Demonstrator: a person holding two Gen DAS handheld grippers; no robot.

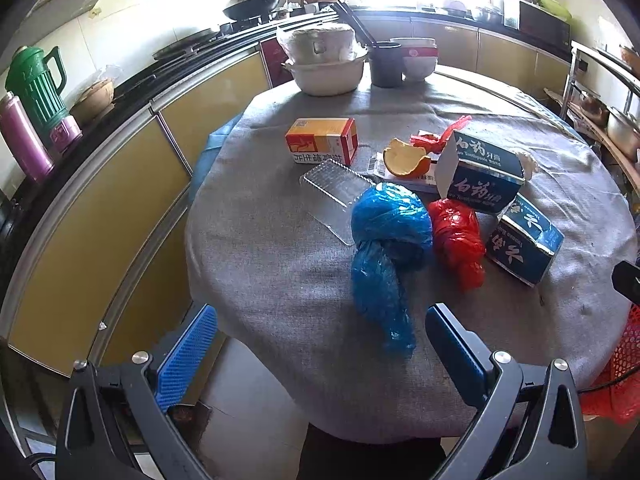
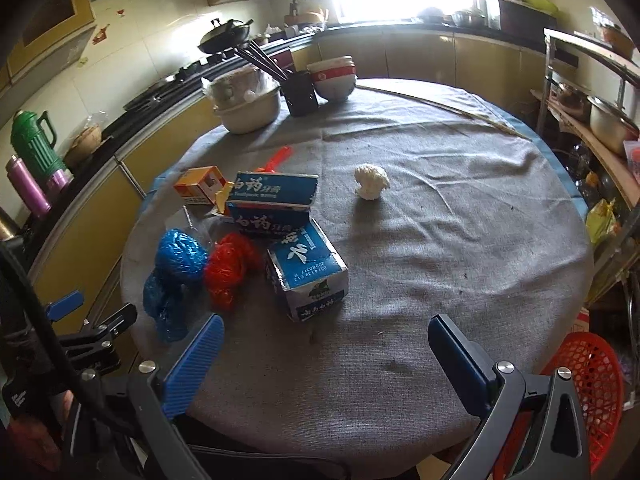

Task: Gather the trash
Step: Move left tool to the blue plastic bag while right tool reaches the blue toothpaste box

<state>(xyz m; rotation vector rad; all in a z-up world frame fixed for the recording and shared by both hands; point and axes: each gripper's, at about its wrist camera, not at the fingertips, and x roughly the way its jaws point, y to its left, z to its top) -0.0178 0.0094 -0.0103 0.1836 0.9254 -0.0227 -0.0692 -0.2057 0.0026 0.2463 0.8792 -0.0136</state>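
Note:
Trash lies on a round table under a grey cloth (image 1: 260,248) (image 2: 440,240): a knotted blue plastic bag (image 1: 386,248) (image 2: 176,272), a knotted red bag (image 1: 458,236) (image 2: 230,270), two blue cartons (image 1: 484,176) (image 1: 524,240) (image 2: 272,200) (image 2: 306,272), an orange box (image 1: 324,140) (image 2: 198,184), an orange peel (image 1: 406,158), a clear plastic lid (image 1: 336,196) and a white paper wad (image 2: 371,182). My left gripper (image 1: 320,356) hangs open over the table's near edge, just short of the blue bag. My right gripper (image 2: 326,364) is open too, empty, in front of the nearer carton.
A lidded white pot (image 1: 326,64) (image 2: 246,104), a dark chopstick cup (image 1: 386,64) (image 2: 300,92) and stacked bowls (image 1: 416,58) (image 2: 334,76) stand at the table's far side. A red mesh basket (image 2: 584,392) (image 1: 624,368) sits low at the right. Yellow cabinets (image 1: 100,216) run along the left.

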